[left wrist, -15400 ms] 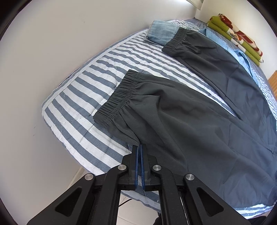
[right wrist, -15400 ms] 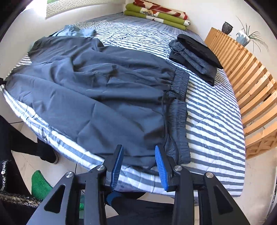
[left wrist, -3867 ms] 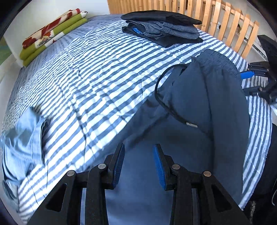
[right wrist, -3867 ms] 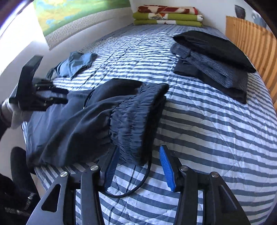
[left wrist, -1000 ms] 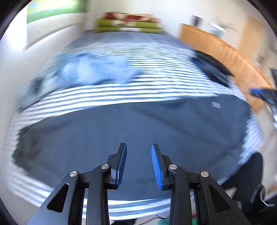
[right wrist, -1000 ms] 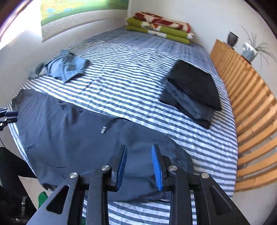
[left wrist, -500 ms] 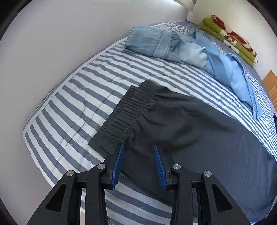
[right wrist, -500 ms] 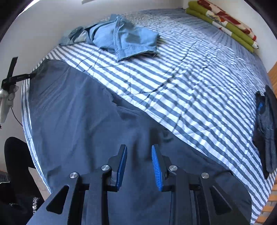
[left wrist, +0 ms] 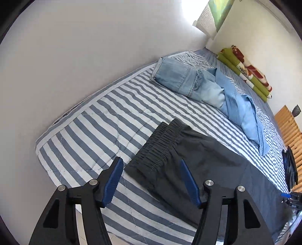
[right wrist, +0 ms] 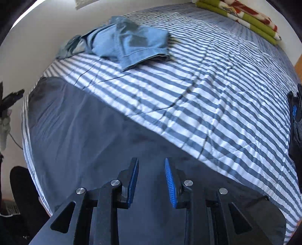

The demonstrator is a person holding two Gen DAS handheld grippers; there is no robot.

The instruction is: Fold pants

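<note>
Left tool [left wrist: 152,176] opened wider (straddling pants [left wrist: 198,162] cuff)

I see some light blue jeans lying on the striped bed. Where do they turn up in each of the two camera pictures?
Left wrist view: the blue jeans lie in the upper middle, running down to the right, beyond the dark pants.
Right wrist view: the blue jeans sit at the upper left, near the wall.
Shared landmark: the folded green and red blanket at the far end of the bed.
</note>
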